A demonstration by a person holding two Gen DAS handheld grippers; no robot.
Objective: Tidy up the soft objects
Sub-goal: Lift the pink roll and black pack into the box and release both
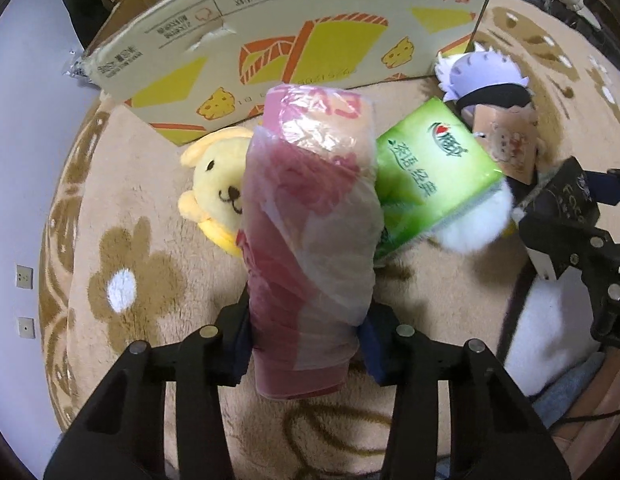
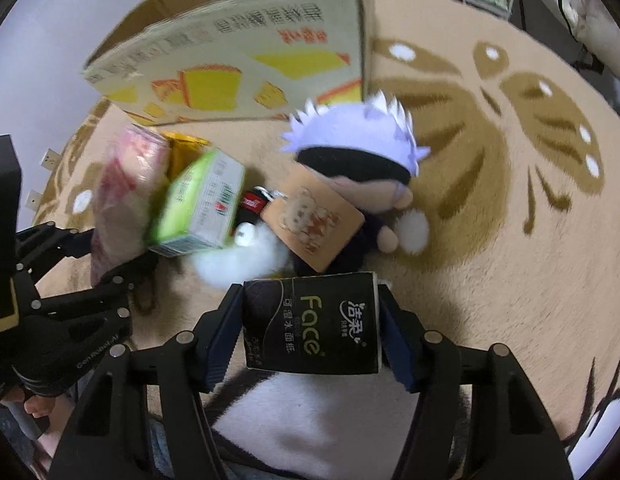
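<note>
My left gripper (image 1: 306, 334) is shut on a pink roll wrapped in clear plastic (image 1: 310, 216) and holds it above the rug; the roll also shows in the right wrist view (image 2: 122, 196). My right gripper (image 2: 311, 326) is shut on a black "Face" tissue pack (image 2: 313, 320), which also shows in the left wrist view (image 1: 565, 200). On the rug lie a yellow bear plush (image 1: 218, 192), a green tissue pack (image 1: 433, 168) (image 2: 198, 204), a white fluffy ball (image 1: 477, 220) (image 2: 238, 260) and a doll with lavender spiky hair (image 2: 357, 148) (image 1: 485, 76).
A cardboard box with yellow and orange print (image 1: 270, 40) (image 2: 238, 64) stands open at the far edge of the beige flower-patterned rug (image 1: 122, 216) (image 2: 509, 240). A brown card with a bear print (image 2: 313, 224) lies against the doll. A white wall (image 1: 26, 120) is at the left.
</note>
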